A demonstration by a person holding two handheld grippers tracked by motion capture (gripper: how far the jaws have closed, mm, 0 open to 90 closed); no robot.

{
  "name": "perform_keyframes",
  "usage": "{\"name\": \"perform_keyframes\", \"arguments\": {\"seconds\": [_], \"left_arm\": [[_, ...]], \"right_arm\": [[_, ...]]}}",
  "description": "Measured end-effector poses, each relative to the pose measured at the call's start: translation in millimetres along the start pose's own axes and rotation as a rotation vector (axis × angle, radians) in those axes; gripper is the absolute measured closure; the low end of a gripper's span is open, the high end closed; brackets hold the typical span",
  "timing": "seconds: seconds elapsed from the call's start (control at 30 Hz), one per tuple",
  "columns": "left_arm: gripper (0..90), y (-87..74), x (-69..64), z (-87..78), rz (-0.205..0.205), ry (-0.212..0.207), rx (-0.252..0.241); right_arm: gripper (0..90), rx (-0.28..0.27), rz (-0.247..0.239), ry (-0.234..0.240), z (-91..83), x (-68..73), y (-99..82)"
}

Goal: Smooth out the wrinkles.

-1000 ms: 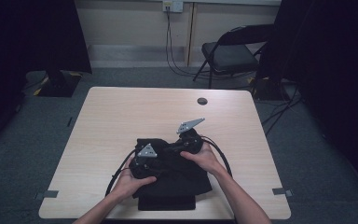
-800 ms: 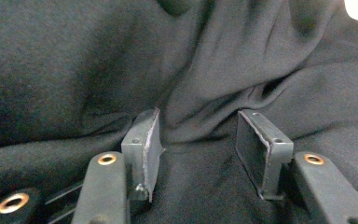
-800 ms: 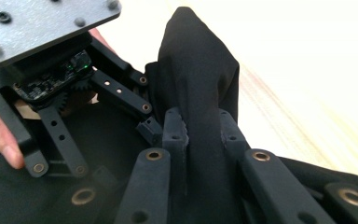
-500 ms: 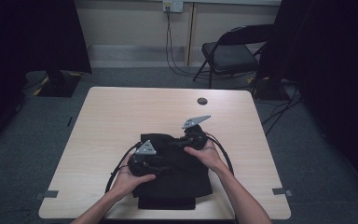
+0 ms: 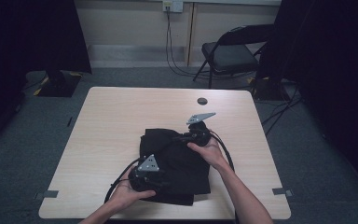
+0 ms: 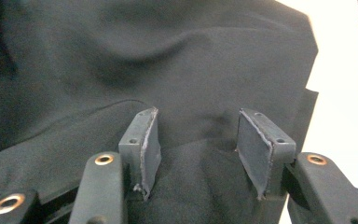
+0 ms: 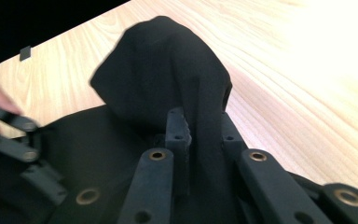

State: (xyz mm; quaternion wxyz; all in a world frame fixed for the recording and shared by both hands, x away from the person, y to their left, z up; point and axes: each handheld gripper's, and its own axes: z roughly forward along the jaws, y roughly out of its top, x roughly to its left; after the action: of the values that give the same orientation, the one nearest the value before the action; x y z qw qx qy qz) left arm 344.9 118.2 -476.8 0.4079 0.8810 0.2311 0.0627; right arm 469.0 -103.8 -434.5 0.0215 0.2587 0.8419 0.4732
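Black garment (image 5: pixel 175 161) lies partly folded on tabletop (image 5: pixel 102 135); right gripper (image 7: pixel 200 135) pinches a raised fold at far edge, left gripper (image 6: pixel 198 149) fingers gape over cloth. Folding unfinished.

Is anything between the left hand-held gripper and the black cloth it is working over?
Nothing visible. The left hand-held gripper stands open directly over the black cloth, its pads apart with bare fabric between them. The right hand-held gripper already pinches a raised fold of that cloth.
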Motion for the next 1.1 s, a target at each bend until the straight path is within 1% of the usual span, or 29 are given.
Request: {"name": "perform_keyframes", "arguments": {"seconds": [0.03, 0.07, 0.2, 0.27, 0.33, 0.37, 0.43, 0.47, 0.53, 0.57, 0.6, 0.63, 0.67, 0.7, 0.73, 0.77, 0.8, 0.83, 0.87, 0.9, 0.97, 1.0, 1.03, 1.07, 1.1], "left_arm": [[48.7, 0.0, 0.2, 2.5, 0.012, 0.011, -0.003], [49.1, 0.1, 0.9, 3.9, 0.010, 0.022, -0.006], [50.9, 2.2, 6.6, 7.5, -0.017, 0.032, -0.019], [50.9, 1.6, 8.0, 8.4, -0.015, 0.032, -0.026], [50.9, 1.2, 8.3, 8.5, -0.021, 0.031, -0.031], [50.8, 0.8, 8.1, 8.7, -0.019, 0.031, -0.036], [50.8, -0.2, 7.9, 8.8, -0.014, 0.034, -0.041], [50.7, -0.7, 7.7, 8.7, -0.011, 0.036, -0.045], [50.7, -1.6, 6.4, 8.8, -0.002, 0.043, -0.054], [50.7, -1.6, 6.4, 8.8, -0.002, 0.043, -0.054], [50.7, -2.2, 5.9, 8.5, 0.003, 0.047, -0.057], [50.7, -2.4, 5.8, 8.3, 0.005, 0.047, -0.059], [50.7, -2.5, 5.7, 7.7, 0.005, 0.046, -0.060], [50.7, -2.4, 5.5, 6.7, 0.013, 0.048, -0.060], [50.6, -2.4, 4.9, 5.6, 0.019, 0.048, -0.058], [50.5, -1.9, 4.1, 3.3, 0.016, 0.046, -0.055], [50.4, -1.5, 3.1, -0.2, 0.003, 0.044, -0.055], [50.4, -1.5, 3.1, -0.2, 0.003, 0.044, -0.055], [50.4, -1.0, 1.7, -9.4, 0.001, 0.037, -0.040], [51.3, -0.7, 1.1, -15.3, 0.007, 0.036, -0.041], [53.2, -0.6, 1.6, -29.3, -0.027, 0.020, -0.057], [53.9, -1.2, 1.6, -35.9, -0.033, 0.010, -0.065], [55.6, -1.2, 1.6, -35.9, -0.033, 0.010, -0.065], [55.6, -2.1, 0.3, -43.5, -0.029, 0.016, -0.071], [56.7, -2.2, -1.2, -48.9, -0.031, 0.022, -0.077]], "right_arm": [[80.2, 0.000, -0.006, 0.002, -1.2, 1.3, 1.3], [80.6, -0.001, -0.016, 0.007, -3.2, 3.3, 3.6], [81.8, -0.013, -0.056, 0.027, -12.9, 18.4, 12.9], [82.1, 0.000, -0.072, 0.035, -16.4, 27.5, 11.5], [82.3, 0.002, -0.070, 0.057, -18.9, 35.8, 5.6], [82.3, 0.008, -0.076, 0.062, -20.0, 41.0, 1.9], [82.3, 0.020, -0.085, 0.088, -21.5, 51.2, -6.6], [82.2, 0.025, -0.095, 0.085, -22.1, 56.5, -10.9], [82.0, 0.033, -0.095, 0.093, -22.9, 64.6, -19.3], [82.0, 0.033, -0.095, 0.093, -22.9, 64.6, -19.3], [81.8, 0.047, -0.090, 0.092, -21.5, 70.9, -29.3], [81.8, 0.058, -0.091, 0.096, -20.6, 72.8, -32.6], [81.5, 0.069, -0.097, 0.090, -20.0, 75.1, -37.1], [81.4, 0.072, -0.093, 0.081, -19.6, 76.8, -41.5], [81.4, 0.076, -0.088, 0.083, -19.8, 77.6, -45.5], [81.1, 0.078, -0.082, 0.084, -20.5, 78.0, -49.0], [81.0, 0.078, -0.080, 0.078, -21.4, 78.0, -52.5], [81.0, 0.082, -0.073, 0.073, -22.0, 78.2, -56.0], [80.6, 0.091, -0.068, 0.077, -22.4, 78.1, -59.7], [79.5, 0.096, -0.063, 0.076, -22.4, 79.1, -63.6], [78.7, 0.120, -0.073, 0.073, -22.0, 83.5, -71.0], [78.6, 0.129, -0.076, 0.071, -21.7, 85.5, -74.4], [78.6, 0.135, -0.078, 0.069, -21.1, 87.0, -77.8], [78.6, 0.135, -0.078, 0.069, -21.1, 87.0, -77.8], [78.7, 0.132, -0.074, 0.062, -20.5, 87.8, -81.6]]}}
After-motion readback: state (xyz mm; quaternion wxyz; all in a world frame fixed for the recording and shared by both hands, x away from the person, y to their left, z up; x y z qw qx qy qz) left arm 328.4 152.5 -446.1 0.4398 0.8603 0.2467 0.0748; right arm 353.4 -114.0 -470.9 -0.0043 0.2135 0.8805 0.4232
